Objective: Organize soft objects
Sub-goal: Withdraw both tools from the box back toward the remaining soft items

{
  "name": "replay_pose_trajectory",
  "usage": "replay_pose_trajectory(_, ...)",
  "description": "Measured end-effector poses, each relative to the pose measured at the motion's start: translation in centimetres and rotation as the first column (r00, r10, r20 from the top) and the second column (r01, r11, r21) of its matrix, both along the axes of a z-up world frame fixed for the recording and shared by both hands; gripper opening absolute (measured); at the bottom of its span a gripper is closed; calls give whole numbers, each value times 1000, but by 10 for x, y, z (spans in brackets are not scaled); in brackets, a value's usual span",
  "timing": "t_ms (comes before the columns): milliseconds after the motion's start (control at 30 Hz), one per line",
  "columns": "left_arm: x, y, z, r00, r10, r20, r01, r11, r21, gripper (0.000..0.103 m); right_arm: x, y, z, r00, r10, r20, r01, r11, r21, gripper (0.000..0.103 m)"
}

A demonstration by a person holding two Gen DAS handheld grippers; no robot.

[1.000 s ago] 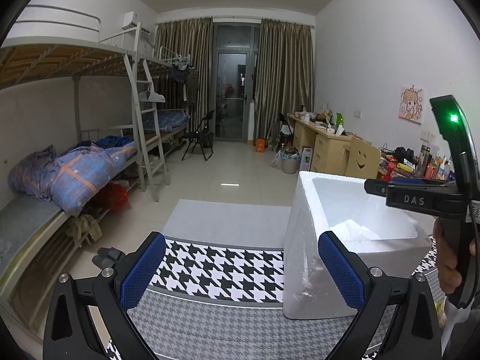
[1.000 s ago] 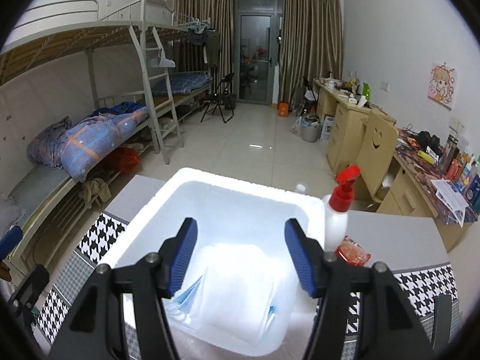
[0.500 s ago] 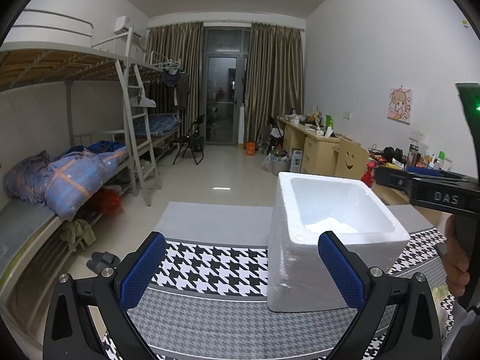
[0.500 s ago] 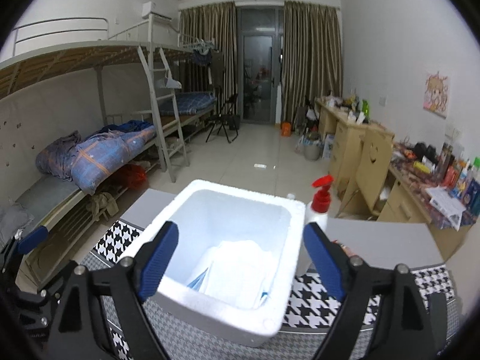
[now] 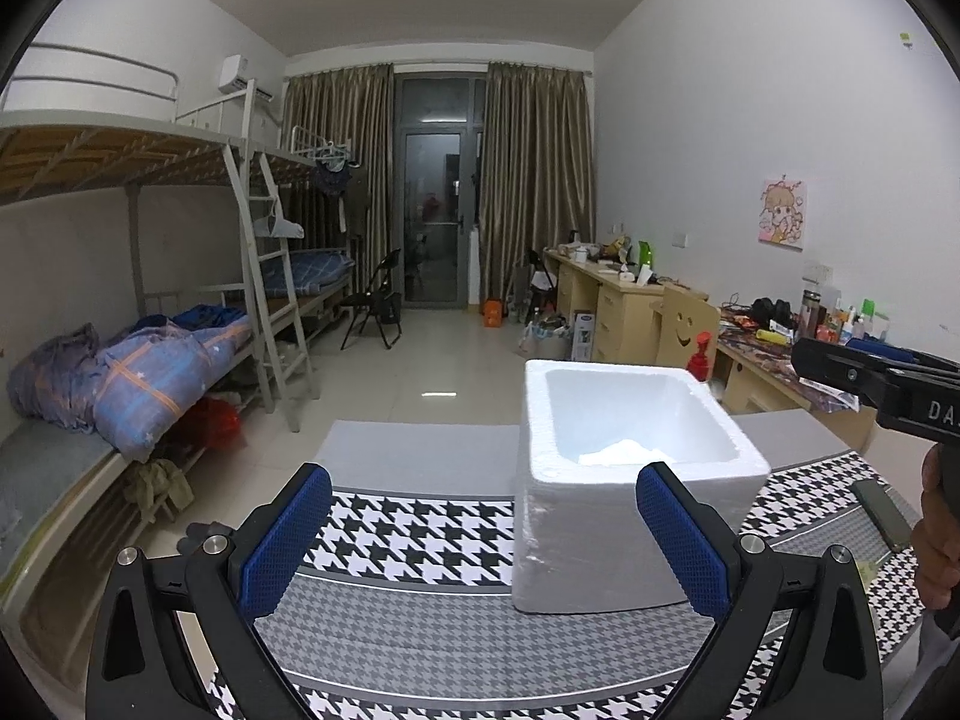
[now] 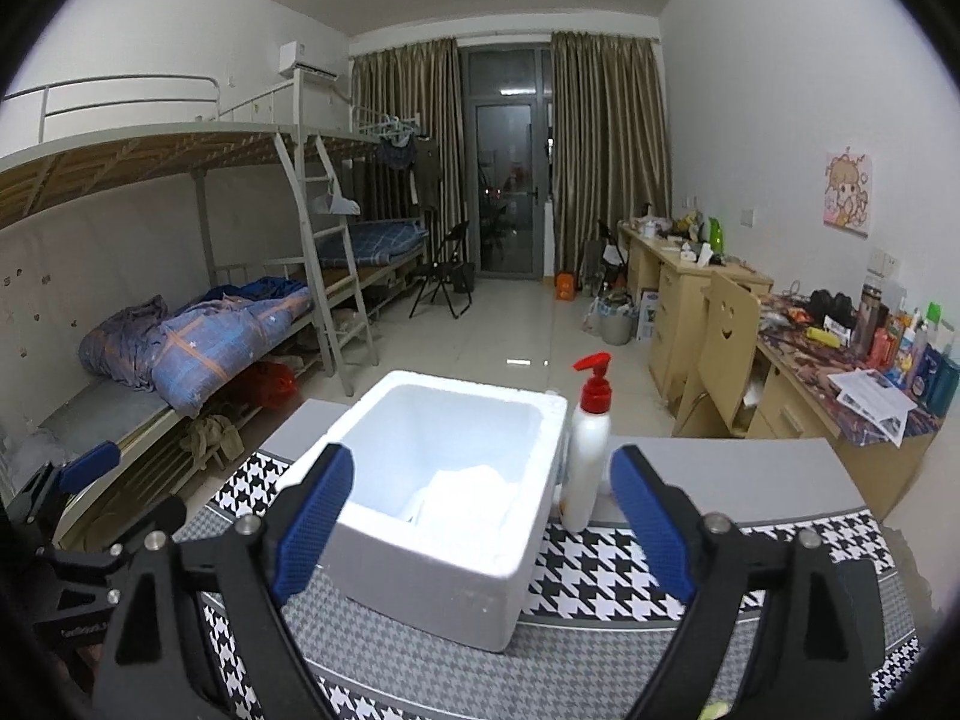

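While both jaws gape, white cloth (image 6: 462, 495) lies in foam box (image 6: 444, 546).

On grey worktop (image 6: 720, 480), spread over the near half: black-and-white houndstooth cloth (image 6: 600, 588). On the cloth, mid-worktop: white square foam box (image 6: 432, 516). Inside it, on the bottom: pile of white folded soft items (image 6: 462, 498). Just beside the box at 3 o'clock, at the cloth's far edge: white plastic pump bottle with red head (image 6: 588, 456). Farther along at 3 o'clock, flat on the cloth, well apart from the box: dark slab-shaped phone (image 5: 879, 513). Beyond the worktop at 10 o'clock: grey metal bunk beds (image 6: 300, 192) along the wall. At 12 o'clock: dark glass door (image 6: 507, 192). At 2 o'clock: row of pale wooden desks (image 6: 690, 276), pale wooden chair with smile cut-out (image 6: 726, 324) before them.
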State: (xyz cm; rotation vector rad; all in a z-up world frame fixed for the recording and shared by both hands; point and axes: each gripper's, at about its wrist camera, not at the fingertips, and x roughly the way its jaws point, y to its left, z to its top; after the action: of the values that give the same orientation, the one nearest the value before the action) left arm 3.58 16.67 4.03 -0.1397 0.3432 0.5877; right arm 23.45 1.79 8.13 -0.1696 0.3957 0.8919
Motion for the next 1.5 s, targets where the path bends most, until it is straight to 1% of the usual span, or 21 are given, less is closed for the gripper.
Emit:
replay_pose_trajectory(233,-1,-16,3,999,-34,0,34,999,16,102,-6,-16,0,1000,-16,9,16,1000,8,90)
replay_pose_trajectory(433,-2,-27,2,998,-66,4,66,998,15,102,-14,-32,-3,999,-35,19,35,999,27,90)
replay_pose_trajectory(567,-5,-34,0,997,-77,17,77,997,13,102,-17,-43,-2,999,-44,23,43,998,44,90)
replay_pose_trajectory(700,-7,-41,-3,996,-92,20,92,996,15,102,-22,-50,-4,999,-40,30,39,998,46,90)
replay_pose_trajectory(833,-8,-47,-7,994,-109,20,109,994,11,102,-23,-56,-9,998,-58,33,57,998,38,90)
replay_pose_trajectory(1067,-13,-58,-11,992,-118,34,117,993,25,102,-32,-75,-15,998,-62,30,60,996,63,90)
replay_pose_trajectory(1233,-23,-66,-12,991,-113,66,111,993,27,102,-37,-87,-19,997,-70,14,69,994,85,90)
replay_pose_trajectory(1367,-26,-72,-12,990,-111,89,110,994,25,102,-46,-95,-23,997,-73,30,70,993,90,91)
replay_pose_trajectory(1500,-26,-81,-18,990,-107,90,104,994,43,102,-52,-105,-28,993,-103,53,98,991,97,91)
